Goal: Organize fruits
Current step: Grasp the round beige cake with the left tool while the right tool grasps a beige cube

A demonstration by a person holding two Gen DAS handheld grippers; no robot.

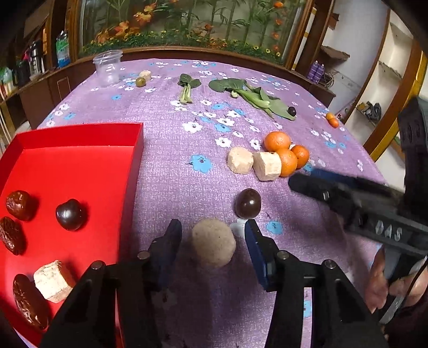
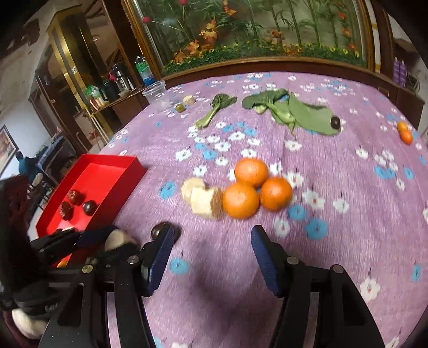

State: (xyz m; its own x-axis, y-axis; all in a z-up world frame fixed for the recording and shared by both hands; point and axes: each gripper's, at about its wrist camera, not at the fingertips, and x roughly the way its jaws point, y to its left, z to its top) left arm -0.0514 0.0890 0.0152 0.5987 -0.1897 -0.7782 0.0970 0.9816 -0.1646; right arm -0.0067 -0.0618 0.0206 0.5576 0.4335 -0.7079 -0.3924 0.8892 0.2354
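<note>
Behind your table stands a wood-framed glass panel (image 1: 187, 24) of bamboo and orange flowers; wooden shelving (image 2: 67, 80) flanks it.

Home dining room, floral tablecloth (image 1: 165, 128), wooden cabinets (image 2: 69, 80), thermos (image 2: 121, 76)

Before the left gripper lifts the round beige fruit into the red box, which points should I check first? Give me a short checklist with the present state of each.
1. Beige fruit sits between the left gripper fingers: ok.
2. Fingers press on the fruit: not ok; a gap shows on each side in the left wrist view.
3. Dark fruit just beyond stays outside the grasp: ok.
4. Red box has free floor for one more piece: ok; its far part is bare.
5. Right gripper carries nothing: ok; open over the cloth.
6. Right gripper clear of the left one's path to the box: ok; it is on the side away from the box.
</note>
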